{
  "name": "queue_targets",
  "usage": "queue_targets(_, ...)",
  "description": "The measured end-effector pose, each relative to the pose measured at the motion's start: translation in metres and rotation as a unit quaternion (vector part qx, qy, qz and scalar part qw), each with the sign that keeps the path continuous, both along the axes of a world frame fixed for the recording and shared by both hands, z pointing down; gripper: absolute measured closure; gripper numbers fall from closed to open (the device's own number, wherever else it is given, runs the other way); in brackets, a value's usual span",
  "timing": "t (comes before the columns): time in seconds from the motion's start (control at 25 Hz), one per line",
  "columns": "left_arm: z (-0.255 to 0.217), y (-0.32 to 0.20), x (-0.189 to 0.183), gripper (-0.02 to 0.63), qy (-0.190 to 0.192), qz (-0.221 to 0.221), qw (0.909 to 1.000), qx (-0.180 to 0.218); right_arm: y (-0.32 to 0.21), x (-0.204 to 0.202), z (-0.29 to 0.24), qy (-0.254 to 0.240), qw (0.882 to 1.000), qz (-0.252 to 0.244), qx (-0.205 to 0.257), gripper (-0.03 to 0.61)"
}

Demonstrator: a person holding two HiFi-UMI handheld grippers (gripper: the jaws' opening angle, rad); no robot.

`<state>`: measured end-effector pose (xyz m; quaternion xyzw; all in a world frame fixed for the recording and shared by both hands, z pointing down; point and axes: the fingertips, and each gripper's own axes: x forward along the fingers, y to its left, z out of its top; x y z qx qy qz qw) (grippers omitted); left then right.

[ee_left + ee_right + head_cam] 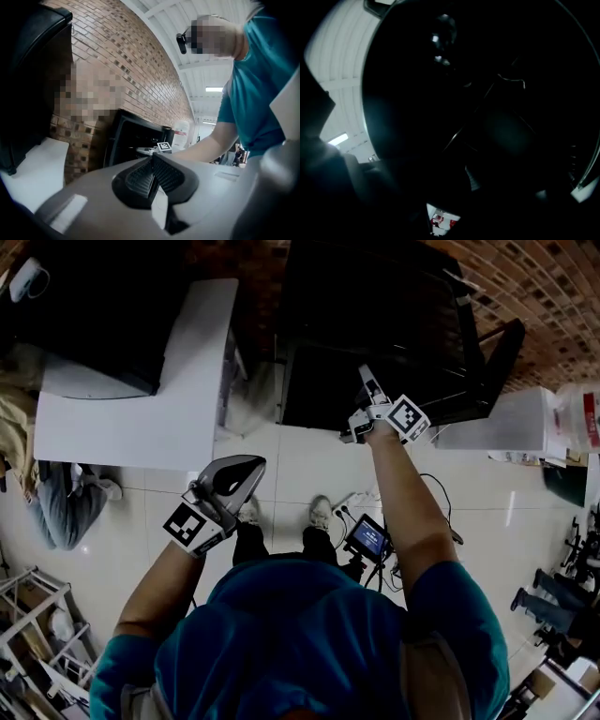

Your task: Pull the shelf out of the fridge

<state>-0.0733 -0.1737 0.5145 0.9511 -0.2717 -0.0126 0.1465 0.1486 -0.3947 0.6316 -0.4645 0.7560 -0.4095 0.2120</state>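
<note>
The black fridge (pixel 375 324) stands open against the brick wall, with its door (pixel 502 352) swung to the right. My right gripper (pixel 366 379) reaches into the dark opening at its front edge. The right gripper view is almost black; only thin wire lines (pixel 508 80) glint inside, and I cannot make out the jaws or whether they touch the shelf. My left gripper (pixel 232 476) hangs back over the floor, away from the fridge, its ribbed pads (pixel 140 177) pressed together with nothing between them. From the left gripper view the fridge (pixel 133 140) and the right gripper's marker cube (pixel 163 146) show ahead.
A white table (pixel 141 399) stands left of the fridge with a black appliance (pixel 94 306) on it. A white box (pixel 506 423) sits to the right. A small screen on a stand (pixel 367 540) and cables lie at my feet. A seated person (pixel 66 502) is at the far left.
</note>
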Motion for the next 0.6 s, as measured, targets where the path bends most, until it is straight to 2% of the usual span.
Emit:
queue_targets(0.08, 0.016, -0.009, 0.003, 0.623, -0.009, -0.001, 1.0000, -0.004, -0.015, 0.005, 0.009, -0.010, 1.000, 0.013, -0.008, 0.390)
queue_targets(0.28, 0.040, -0.036, 0.009, 0.623, -0.002, -0.016, 0.9998, -0.014, -0.038, 0.007, 0.015, -0.039, 0.999, 0.022, 0.012, 0.346)
queue_targets(0.36, 0.048, -0.043, 0.014, 0.623, -0.004, -0.014, 0.9998, -0.013, -0.037, 0.008, 0.019, -0.064, 0.998, 0.024, 0.010, 0.298)
queue_targets(0.6, 0.065, -0.046, 0.032, 0.623, -0.004, 0.006, 0.9998, -0.019, -0.043, 0.013, -0.001, -0.108, 0.993, 0.027, 0.049, 0.297)
